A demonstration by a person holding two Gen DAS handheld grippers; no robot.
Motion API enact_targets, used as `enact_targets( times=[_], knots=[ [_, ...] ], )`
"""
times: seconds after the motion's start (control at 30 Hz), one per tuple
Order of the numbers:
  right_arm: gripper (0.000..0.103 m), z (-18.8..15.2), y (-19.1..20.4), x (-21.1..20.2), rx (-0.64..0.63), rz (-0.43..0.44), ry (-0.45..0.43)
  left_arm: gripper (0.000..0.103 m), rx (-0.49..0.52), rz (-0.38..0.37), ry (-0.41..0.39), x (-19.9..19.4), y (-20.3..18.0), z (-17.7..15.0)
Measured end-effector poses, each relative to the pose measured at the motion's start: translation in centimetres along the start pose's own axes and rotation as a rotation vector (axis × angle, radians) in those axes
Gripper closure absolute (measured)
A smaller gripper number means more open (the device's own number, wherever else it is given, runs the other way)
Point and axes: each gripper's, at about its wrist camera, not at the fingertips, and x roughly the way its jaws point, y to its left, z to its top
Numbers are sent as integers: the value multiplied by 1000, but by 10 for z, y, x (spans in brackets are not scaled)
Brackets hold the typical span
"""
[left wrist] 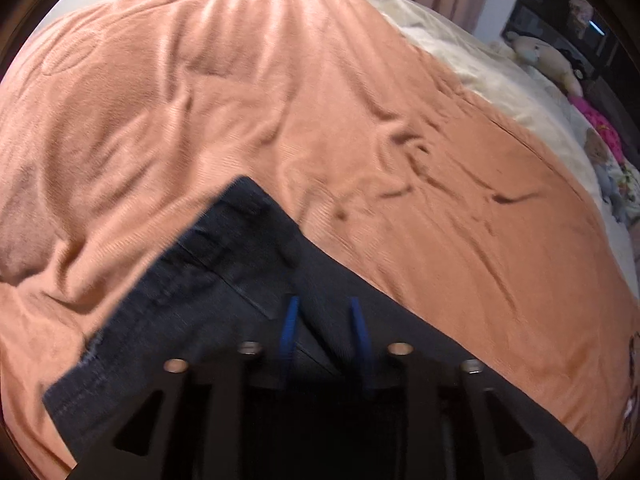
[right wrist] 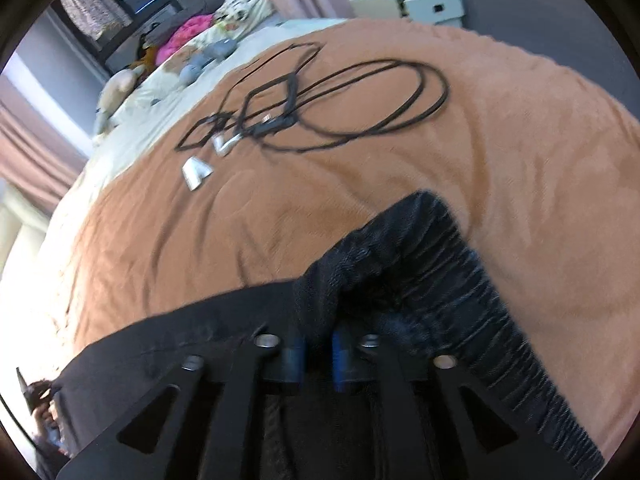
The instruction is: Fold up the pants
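Dark denim pants (left wrist: 224, 248) lie on an orange bed cover (left wrist: 280, 100). A hem corner of one leg points up and to the left in the left wrist view. My left gripper (left wrist: 324, 320) hangs just over that leg. Its blue fingers stand apart with cloth below them, none pinched. In the right wrist view the gathered elastic waistband (right wrist: 440, 264) bunches up in front of my right gripper (right wrist: 319, 350). The blue pads there stand a narrow gap apart, with a raised fold of dark cloth between them.
Black cable loops (right wrist: 360, 96) and small silver pieces (right wrist: 196, 174) lie farther up the orange cover (right wrist: 500, 140). Stuffed toys (left wrist: 540, 56) and a pink cloth (right wrist: 188, 34) sit at the cream-coloured bed head. A pale nightstand (right wrist: 412, 6) stands beyond the bed.
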Motion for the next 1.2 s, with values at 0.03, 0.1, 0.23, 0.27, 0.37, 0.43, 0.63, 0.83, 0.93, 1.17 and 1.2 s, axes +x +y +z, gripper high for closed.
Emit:
enact_targets(
  times=[0.03, 0.1, 0.23, 0.27, 0.37, 0.43, 0.63, 0.83, 0.93, 1.17, 1.2],
  knots=[
    [74, -2, -1, -2, 2, 24, 8, 58, 17, -17, 3, -2, -6, -4],
    [73, -5, 0, -4, -1, 37, 18, 58, 48, -31, 15, -3, -20, -9],
    [73, -2, 1, -4, 35, 69, 38, 64, 84, -51, 41, -1, -43, -13],
    [73, -1, 2, -4, 33, 69, 39, 73, 88, -54, 51, 1, -47, -14],
    [85, 3, 4, 0, 23, 62, 57, 101, 79, -39, 71, 7, -50, -13],
    [95, 8, 2, 2, 22, 64, 60, 101, 74, -35, 62, 7, -51, -13],
    [100, 12, -6, -8, 64, 111, 0, 102, 10, -66, 14, -4, -44, -5],
    [100, 13, -4, -3, 91, 123, -39, 102, -18, -78, -15, -5, -45, 4],
    [100, 13, -4, 4, 104, 115, -47, 102, -26, -71, -8, 1, -48, 6],
    [93, 11, 8, 31, 75, 35, -13, 100, -17, -36, 32, 20, -50, 2],
    [90, 10, 10, 29, 69, 42, -16, 91, -9, -42, 36, 19, -49, 1]
  ],
)
